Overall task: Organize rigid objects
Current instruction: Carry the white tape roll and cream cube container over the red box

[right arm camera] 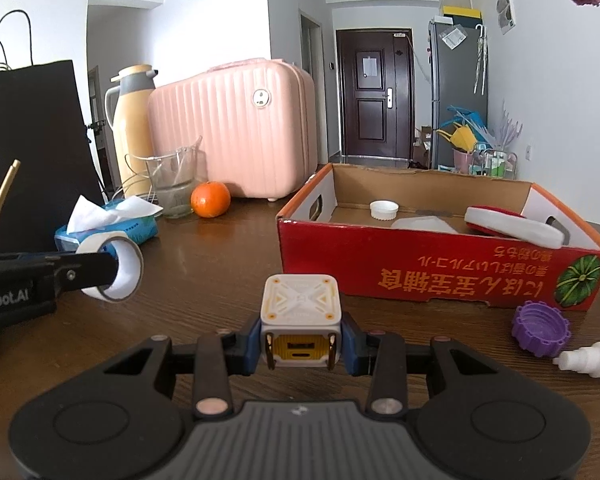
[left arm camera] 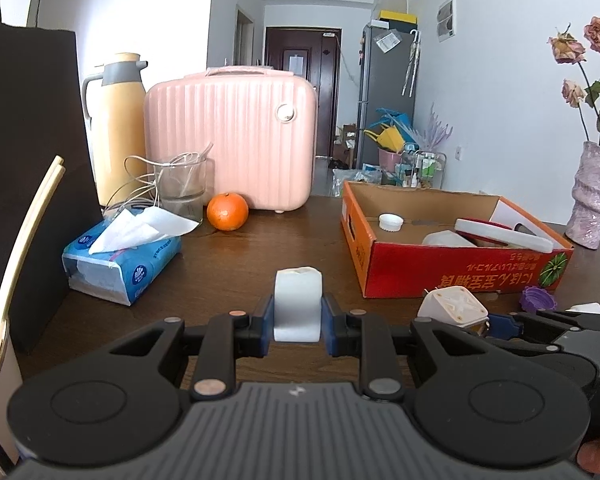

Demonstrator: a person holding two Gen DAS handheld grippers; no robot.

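My left gripper (left arm camera: 298, 316) is clamped on a white tape roll (left arm camera: 298, 304), pinched across its width so the ring stands on edge; from the right wrist view the roll (right arm camera: 114, 266) looks lifted off the table (right arm camera: 204, 264). My right gripper (right arm camera: 302, 340) is clenched on a white cube charger (right arm camera: 300, 320), prongs toward me, low over the wood. Both loads, I judge, are headed for the red box (right arm camera: 440, 276), which already holds a cap (right arm camera: 384, 210) and other pieces. Its near wall stands directly ahead, so each item must rise over the rim. A purple lid (right arm camera: 540, 330) and white bottle (right arm camera: 588, 362) crowd my right side; the left is roomier.
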